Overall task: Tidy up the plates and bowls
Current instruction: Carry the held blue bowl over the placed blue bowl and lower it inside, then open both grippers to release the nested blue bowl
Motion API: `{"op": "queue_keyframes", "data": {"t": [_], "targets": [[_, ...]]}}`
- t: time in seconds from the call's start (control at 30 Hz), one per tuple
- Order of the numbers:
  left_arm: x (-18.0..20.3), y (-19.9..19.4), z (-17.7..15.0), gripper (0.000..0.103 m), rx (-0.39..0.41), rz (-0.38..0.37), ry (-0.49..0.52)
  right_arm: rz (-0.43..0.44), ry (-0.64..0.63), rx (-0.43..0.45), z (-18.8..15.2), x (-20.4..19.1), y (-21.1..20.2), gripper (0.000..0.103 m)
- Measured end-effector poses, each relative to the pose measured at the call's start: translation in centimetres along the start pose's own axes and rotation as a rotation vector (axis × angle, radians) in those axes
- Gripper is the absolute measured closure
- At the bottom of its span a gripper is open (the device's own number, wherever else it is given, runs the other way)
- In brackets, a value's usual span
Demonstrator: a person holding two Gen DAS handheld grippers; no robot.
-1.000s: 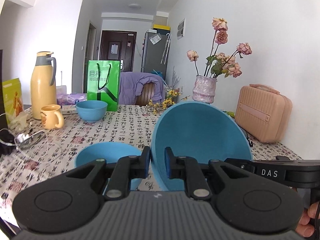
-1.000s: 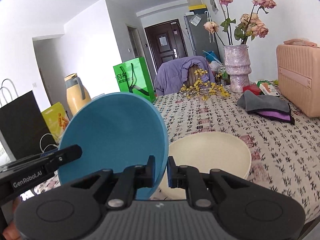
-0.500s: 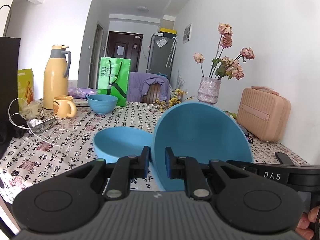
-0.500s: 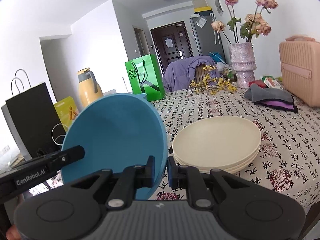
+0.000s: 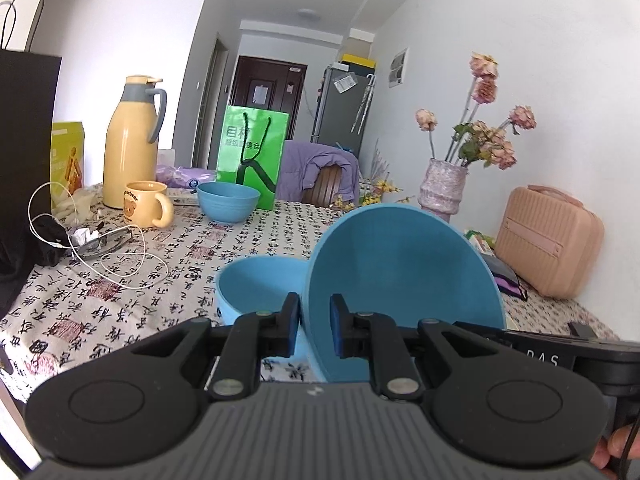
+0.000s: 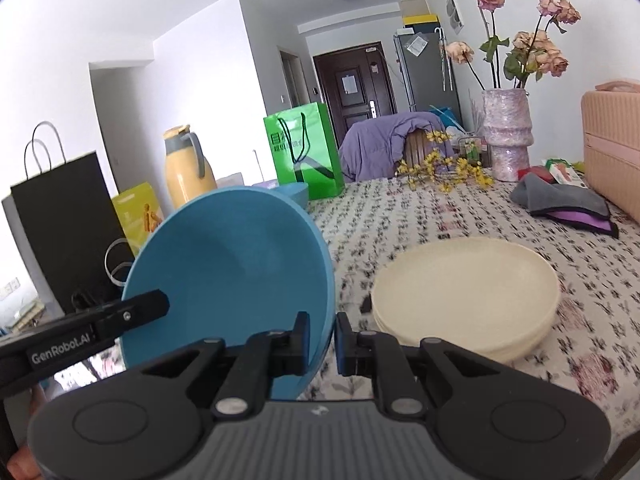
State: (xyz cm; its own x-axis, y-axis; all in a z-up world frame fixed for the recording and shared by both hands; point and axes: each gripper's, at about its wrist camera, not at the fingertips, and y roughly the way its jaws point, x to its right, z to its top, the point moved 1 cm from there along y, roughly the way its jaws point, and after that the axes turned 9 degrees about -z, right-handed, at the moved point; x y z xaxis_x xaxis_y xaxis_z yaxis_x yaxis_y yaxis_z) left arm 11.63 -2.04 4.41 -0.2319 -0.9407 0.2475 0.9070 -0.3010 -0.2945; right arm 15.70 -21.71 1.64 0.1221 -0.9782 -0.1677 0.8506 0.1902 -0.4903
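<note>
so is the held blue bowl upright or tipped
Tipped: the blue bowl stands on edge, its inside facing the camera, both grippers pinching its rim.

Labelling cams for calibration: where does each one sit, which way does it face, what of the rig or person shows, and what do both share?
Left wrist: sits on the left gripper, looking along the table toward the far door; its fingers pinch the held bowl's rim, a second bowl behind; right gripper's arm and a fingertip at the right edge.
Right wrist: sits on the right gripper, same heading; pinches the bowl's opposite rim, plates to the right; left gripper at the left edge.
Shared: held bowl, green bag, thermos, vase.
</note>
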Motion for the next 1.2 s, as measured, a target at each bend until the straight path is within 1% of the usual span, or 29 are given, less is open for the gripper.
{"op": "queue_keyframes", "data": {"t": [0.1, 0.2, 0.3, 0.47, 0.63, 0.77, 0.87, 0.93, 1.0, 1.17, 1.2], "targets": [[-1.1, 1.2, 1.4, 0.088, 0.003, 0.007, -0.019, 0.007, 0.008, 0.0, 1.3, -0.6, 1.7, 0.091], [-1.9, 2.5, 2.7, 0.088, 0.015, 0.024, -0.014, 0.013, 0.0, -0.007, 2.6, -1.3, 3.6, 0.091], [-3.2, 4.1, 3.7, 0.088, 0.001, 0.036, -0.028, 0.013, -0.008, -0.02, 3.6, -2.0, 5.6, 0.091], [-5.0, 6.4, 4.3, 0.088, -0.036, 0.054, -0.048, 0.014, -0.017, -0.05, 4.7, -2.9, 8.8, 0.091], [-6.4, 8.2, 4.3, 0.088, -0.067, 0.059, -0.055, 0.011, -0.016, -0.088, 4.8, -3.3, 11.3, 0.09], [-7.2, 9.2, 4.2, 0.087, -0.095, 0.059, -0.072, 0.012, -0.018, -0.113, 4.8, -3.5, 12.6, 0.087], [-7.7, 9.6, 4.0, 0.087, -0.108, 0.054, -0.082, 0.01, -0.026, -0.118, 4.8, -3.8, 13.2, 0.083], [-7.8, 9.8, 3.8, 0.086, -0.113, 0.064, -0.077, 0.006, -0.032, -0.123, 4.7, -4.0, 13.6, 0.081], [-7.8, 9.9, 3.7, 0.085, -0.117, 0.068, -0.076, 0.001, -0.041, -0.122, 4.6, -4.1, 13.8, 0.078], [-8.5, 10.0, 3.6, 0.082, -0.118, 0.072, -0.084, -0.007, -0.051, -0.113, 4.4, -4.2, 14.3, 0.077], [-8.6, 10.0, 3.6, 0.082, -0.117, 0.064, -0.089, -0.006, -0.058, -0.107, 4.4, -4.3, 14.3, 0.074]]}}
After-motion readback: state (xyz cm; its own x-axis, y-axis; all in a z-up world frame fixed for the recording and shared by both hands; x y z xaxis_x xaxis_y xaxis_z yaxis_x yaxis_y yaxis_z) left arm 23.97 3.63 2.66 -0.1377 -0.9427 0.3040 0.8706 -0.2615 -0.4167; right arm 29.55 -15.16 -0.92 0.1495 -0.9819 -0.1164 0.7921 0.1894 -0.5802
